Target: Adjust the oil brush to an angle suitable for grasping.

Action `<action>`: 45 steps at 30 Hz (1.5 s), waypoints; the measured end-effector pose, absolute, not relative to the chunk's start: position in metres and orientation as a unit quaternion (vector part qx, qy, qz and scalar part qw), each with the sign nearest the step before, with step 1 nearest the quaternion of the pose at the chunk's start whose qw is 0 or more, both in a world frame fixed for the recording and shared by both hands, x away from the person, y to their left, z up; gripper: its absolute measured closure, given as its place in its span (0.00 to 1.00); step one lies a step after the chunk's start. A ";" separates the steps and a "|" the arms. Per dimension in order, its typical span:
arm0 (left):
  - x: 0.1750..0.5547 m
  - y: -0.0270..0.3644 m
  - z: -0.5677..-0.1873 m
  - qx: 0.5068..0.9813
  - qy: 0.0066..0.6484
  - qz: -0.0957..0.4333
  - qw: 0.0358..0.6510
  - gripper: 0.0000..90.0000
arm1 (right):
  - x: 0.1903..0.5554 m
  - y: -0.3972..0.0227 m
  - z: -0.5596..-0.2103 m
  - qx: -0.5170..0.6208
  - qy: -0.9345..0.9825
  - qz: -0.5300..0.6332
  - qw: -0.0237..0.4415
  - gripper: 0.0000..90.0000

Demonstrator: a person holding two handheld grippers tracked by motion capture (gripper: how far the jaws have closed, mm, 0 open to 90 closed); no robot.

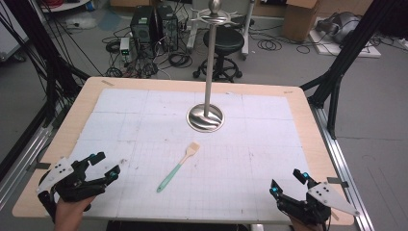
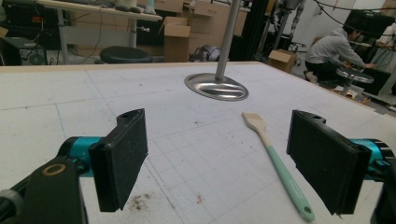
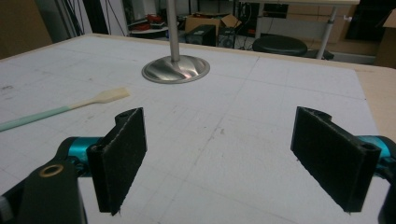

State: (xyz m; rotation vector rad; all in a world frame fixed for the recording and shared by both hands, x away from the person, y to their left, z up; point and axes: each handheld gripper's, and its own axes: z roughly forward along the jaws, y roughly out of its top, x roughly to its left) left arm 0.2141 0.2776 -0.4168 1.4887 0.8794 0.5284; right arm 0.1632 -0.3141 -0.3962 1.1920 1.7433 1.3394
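Observation:
A small brush (image 1: 179, 166) with a mint-green handle and cream bristles lies flat on the white gridded mat (image 1: 144, 110), near the middle front. Behind it stands a metal stand (image 1: 206, 115) with a round shiny base and a tall pole. My left gripper (image 1: 107, 166) hovers at the front left corner, open and empty. My right gripper (image 1: 287, 182) sits at the front right corner, open too. In the left gripper view the brush (image 2: 275, 158) lies ahead toward the right jaw. In the right gripper view the brush (image 3: 65, 110) lies off to the left, the stand (image 3: 175, 69) ahead.
The wooden table edge (image 1: 308, 120) frames the mat. Beyond the table are a black stool (image 1: 222, 45), computer towers (image 1: 153, 26), cables and cardboard boxes on the floor. A person (image 2: 334, 46) crouches far off in the left gripper view.

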 end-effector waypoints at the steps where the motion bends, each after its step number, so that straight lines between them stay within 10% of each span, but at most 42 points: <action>1: 0.214 0.278 -0.417 0.646 0.383 0.230 0.619 0.23 | 0.163 -0.315 -0.396 0.453 0.662 0.508 0.314 0.19; 24: 0.221 0.226 -0.421 0.710 0.343 0.163 0.594 0.25 | 0.165 -0.314 -0.398 0.451 0.669 0.503 0.311 0.19; 28: 0.219 0.207 -0.424 0.727 0.313 0.139 0.595 0.40 | 0.164 -0.311 -0.397 0.449 0.672 0.501 0.310 0.19; 29: 0.220 0.201 -0.426 0.735 0.301 0.127 0.593 0.64 | 0.164 -0.309 -0.397 0.448 0.673 0.501 0.309 0.19; 33: 0.221 0.171 -0.434 0.760 0.292 0.099 0.572 0.93 | 0.166 -0.308 -0.398 0.446 0.675 0.500 0.308 0.20; 45: 0.228 0.130 -0.449 0.808 0.310 0.086 0.494 0.99 | 0.165 -0.308 -0.399 0.448 0.677 0.499 0.304 0.20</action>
